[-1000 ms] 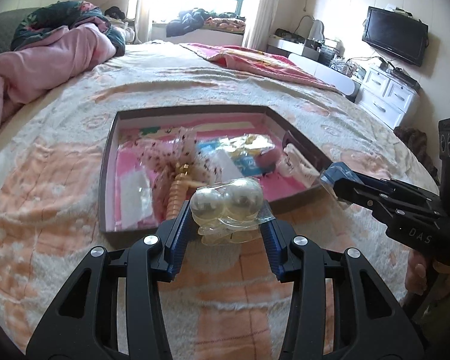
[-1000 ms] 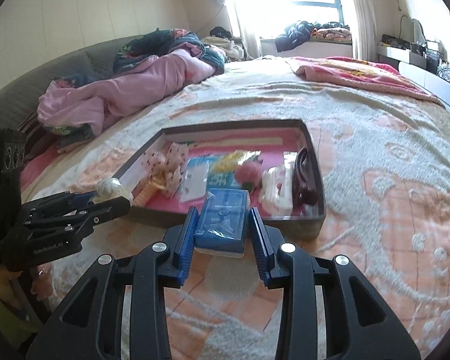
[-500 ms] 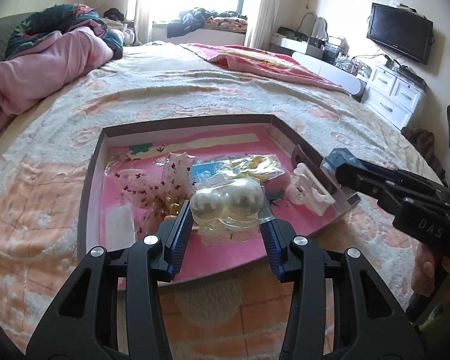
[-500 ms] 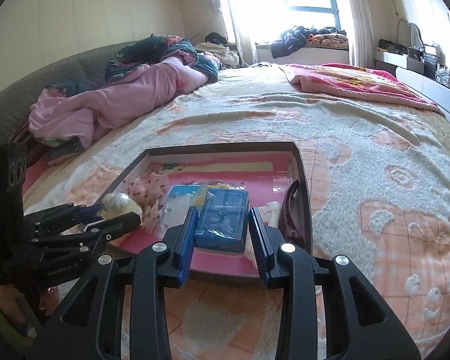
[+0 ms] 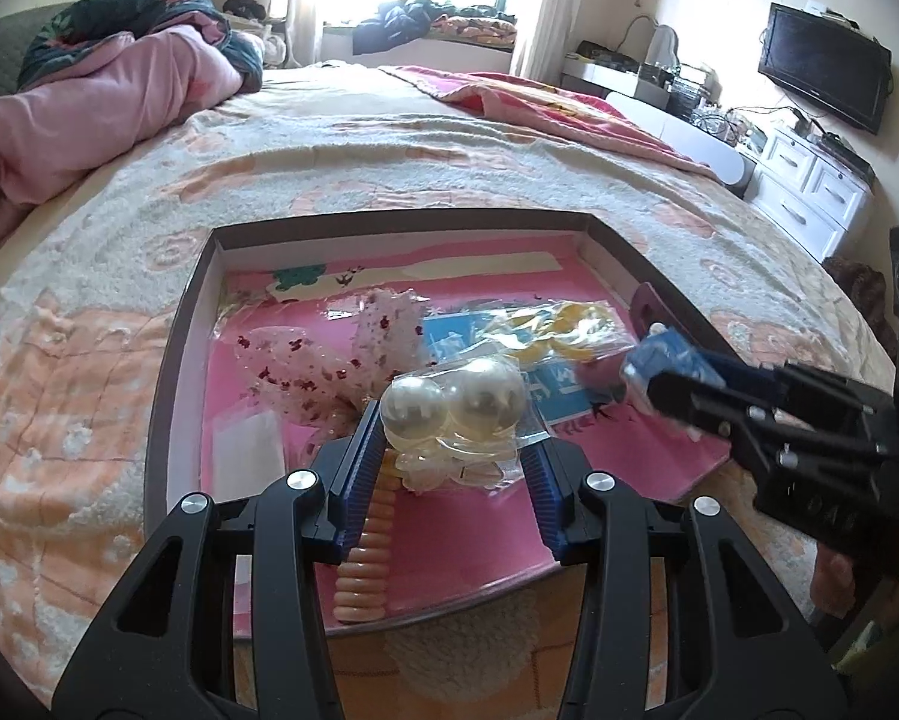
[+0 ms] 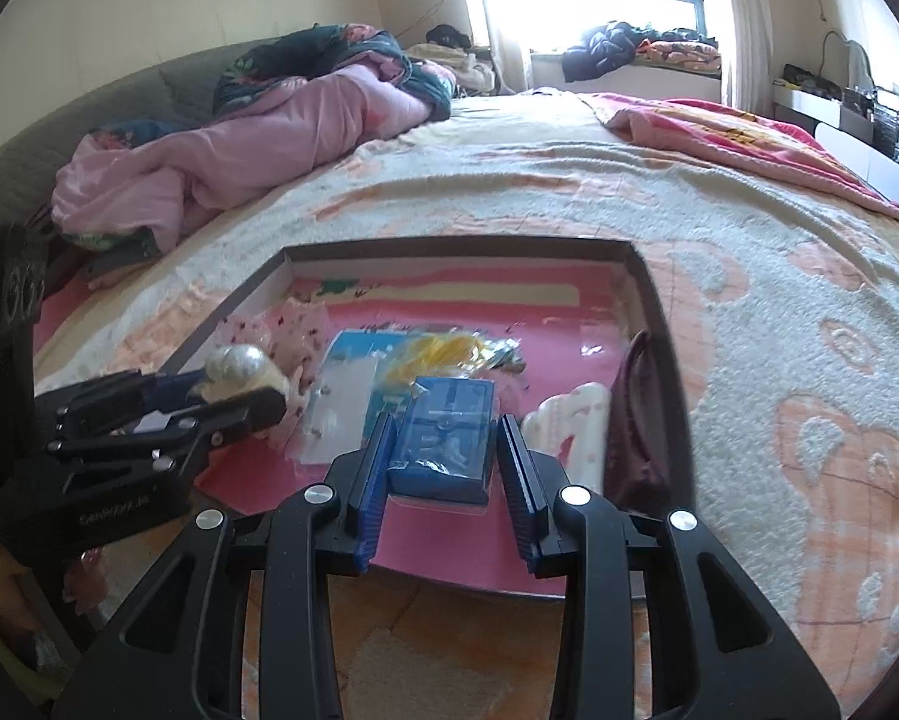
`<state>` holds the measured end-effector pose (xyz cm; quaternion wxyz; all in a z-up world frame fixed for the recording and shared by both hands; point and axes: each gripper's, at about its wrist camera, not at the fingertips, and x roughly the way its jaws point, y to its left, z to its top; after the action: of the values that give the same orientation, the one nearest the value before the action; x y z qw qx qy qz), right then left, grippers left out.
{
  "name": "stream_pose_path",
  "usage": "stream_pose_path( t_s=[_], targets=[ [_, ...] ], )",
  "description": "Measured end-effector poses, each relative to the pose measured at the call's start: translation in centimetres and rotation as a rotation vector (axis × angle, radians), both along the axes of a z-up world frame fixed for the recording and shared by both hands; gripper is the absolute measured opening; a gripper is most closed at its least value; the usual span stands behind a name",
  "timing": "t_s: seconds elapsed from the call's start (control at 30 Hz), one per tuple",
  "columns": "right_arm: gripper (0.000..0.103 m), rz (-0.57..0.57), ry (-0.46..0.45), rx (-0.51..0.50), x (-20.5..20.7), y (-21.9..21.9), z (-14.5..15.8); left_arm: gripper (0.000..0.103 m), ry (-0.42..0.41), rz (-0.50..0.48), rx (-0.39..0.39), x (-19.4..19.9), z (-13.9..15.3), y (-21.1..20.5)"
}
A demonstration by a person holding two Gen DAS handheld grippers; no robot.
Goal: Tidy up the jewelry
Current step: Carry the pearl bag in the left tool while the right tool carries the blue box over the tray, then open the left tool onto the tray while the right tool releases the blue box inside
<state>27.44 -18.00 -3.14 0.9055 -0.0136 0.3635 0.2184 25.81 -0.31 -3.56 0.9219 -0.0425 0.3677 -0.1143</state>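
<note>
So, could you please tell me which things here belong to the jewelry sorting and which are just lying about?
Job:
- left gripper holding pearl packet
- right gripper holding blue box
- tray

Lying about:
- pink quilt
- television
- white drawers

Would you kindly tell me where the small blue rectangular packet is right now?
The small blue rectangular packet is clamped in the right tool, above the pink-lined tray's near right part, left of the white scalloped clip.

Your tray (image 5: pixel 176 348) lies on the bed (image 5: pixel 389 168); inside it, the spiral hair tie (image 5: pixel 365 558) sits nearest, a packet (image 5: pixel 569 324) behind.
</note>
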Motion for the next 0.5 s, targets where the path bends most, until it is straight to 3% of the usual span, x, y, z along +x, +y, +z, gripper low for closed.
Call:
stream_pose_path(
  t_s=[0.5],
  targets=[
    [0.034, 0.031, 0.044, -0.010, 0.7, 0.9, -0.9, 0.036, 0.034, 0.022, -0.030, 2.2, -0.3, 0.7]
  ],
)
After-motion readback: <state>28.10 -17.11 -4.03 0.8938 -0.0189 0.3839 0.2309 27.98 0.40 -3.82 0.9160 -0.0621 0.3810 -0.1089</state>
